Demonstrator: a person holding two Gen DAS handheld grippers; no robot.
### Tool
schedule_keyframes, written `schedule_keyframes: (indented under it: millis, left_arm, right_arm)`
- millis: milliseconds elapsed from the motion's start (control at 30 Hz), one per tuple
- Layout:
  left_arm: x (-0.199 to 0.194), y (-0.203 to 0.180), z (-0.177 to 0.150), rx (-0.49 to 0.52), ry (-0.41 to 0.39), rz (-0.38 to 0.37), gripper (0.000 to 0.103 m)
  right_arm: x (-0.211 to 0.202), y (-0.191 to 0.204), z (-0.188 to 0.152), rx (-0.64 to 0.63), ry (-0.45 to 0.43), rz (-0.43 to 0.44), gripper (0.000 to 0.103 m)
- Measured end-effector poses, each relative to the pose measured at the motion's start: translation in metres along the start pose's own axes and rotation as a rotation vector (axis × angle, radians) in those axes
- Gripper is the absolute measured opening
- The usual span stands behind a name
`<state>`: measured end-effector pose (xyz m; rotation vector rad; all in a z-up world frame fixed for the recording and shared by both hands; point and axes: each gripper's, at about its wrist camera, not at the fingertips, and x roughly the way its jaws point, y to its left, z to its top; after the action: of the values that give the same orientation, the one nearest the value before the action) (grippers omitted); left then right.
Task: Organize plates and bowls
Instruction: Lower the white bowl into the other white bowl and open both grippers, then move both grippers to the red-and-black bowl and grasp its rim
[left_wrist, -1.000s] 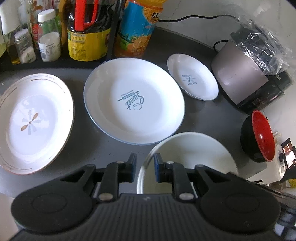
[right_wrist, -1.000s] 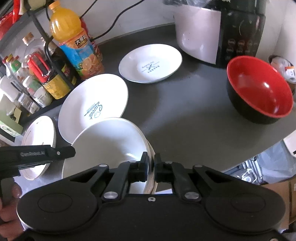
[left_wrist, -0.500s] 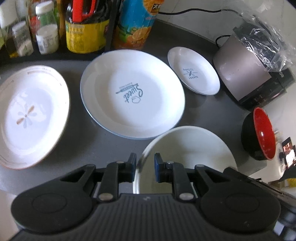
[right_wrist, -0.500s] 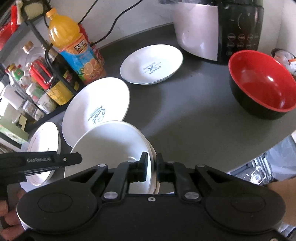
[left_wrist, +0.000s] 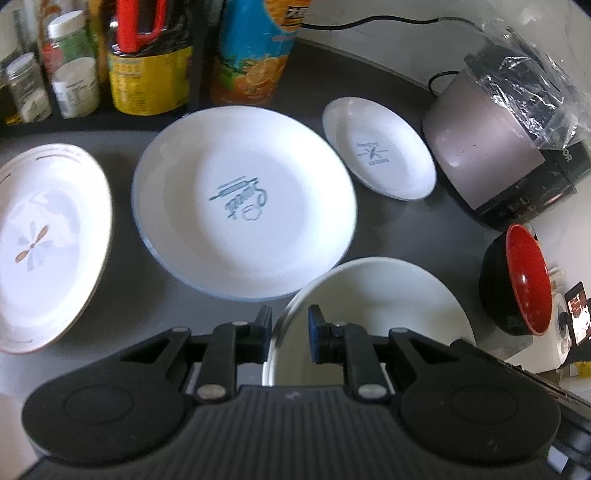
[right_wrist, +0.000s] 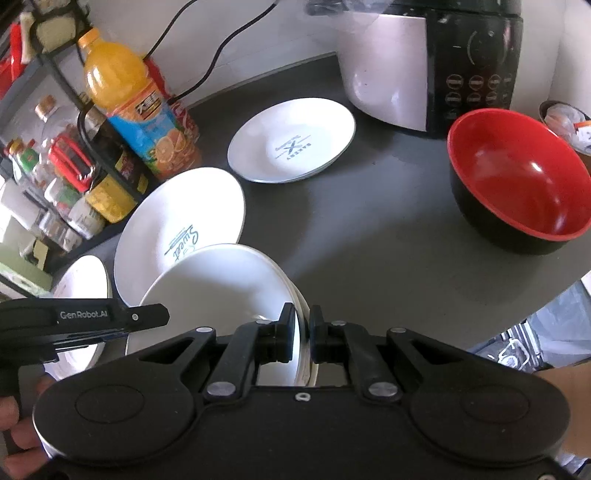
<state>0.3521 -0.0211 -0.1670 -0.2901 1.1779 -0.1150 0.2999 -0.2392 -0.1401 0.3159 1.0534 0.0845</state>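
White glazed bowl (right_wrist: 221, 295) sits at the near edge of the dark countertop (right_wrist: 369, 240), overlapping the rim of the "Sweet" plate (left_wrist: 243, 206). Right gripper (right_wrist: 303, 332) is clamped on the bowl's right rim, jaws nearly together. Left gripper (left_wrist: 290, 328) straddles the left rim, jaws narrow; whether the pads press cannot be told. Judgement: ceramic, stiff, fairly heavy, slick glaze, chips on impact; the rim is the only hold, so opposite-rim grips suit. Beyond, toward the far edge: small plate (left_wrist: 376, 147), flower plate (left_wrist: 48, 243) left, red-and-black bowl (right_wrist: 517, 184) right.
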Motion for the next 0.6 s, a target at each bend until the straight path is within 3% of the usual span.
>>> schedule_keyframes:
  millis: [67, 100, 167, 200, 233, 333, 467, 600]
  left_arm:
    - [-0.001, -0.007, 0.005, 0.007, -0.014, 0.001, 0.017]
    - [-0.003, -0.011, 0.008, 0.021, -0.027, 0.011, 0.017]
    - [-0.004, -0.021, 0.016, 0.055, -0.023, 0.037, 0.019]
    - [-0.005, -0.025, 0.019, 0.067, -0.027, 0.046, 0.021]
    - [-0.008, -0.030, 0.022, 0.080, -0.042, 0.057, 0.022]
    - [-0.015, -0.048, 0.032, 0.121, -0.085, 0.076, 0.030]
    - [-0.015, -0.077, 0.040, 0.177, -0.121, 0.081, 0.061]
    - [-0.007, -0.108, 0.042, 0.237, -0.139, 0.095, 0.069]
  right_arm:
    - [-0.001, -0.005, 0.004, 0.011, -0.001, -0.003, 0.011]
    - [-0.002, -0.008, 0.005, 0.021, -0.001, -0.001, 0.017]
    - [-0.007, -0.015, 0.009, 0.044, -0.012, -0.001, 0.040]
    - [-0.012, -0.019, 0.011, 0.055, -0.027, -0.002, 0.057]
    - [-0.017, -0.024, 0.013, 0.064, -0.047, 0.000, 0.065]
    - [-0.027, -0.040, 0.018, 0.084, -0.078, -0.003, 0.066]
    - [-0.032, -0.071, 0.025, 0.135, -0.091, -0.034, 0.066]
    - [-0.030, -0.103, 0.029, 0.209, -0.086, -0.063, 0.066]
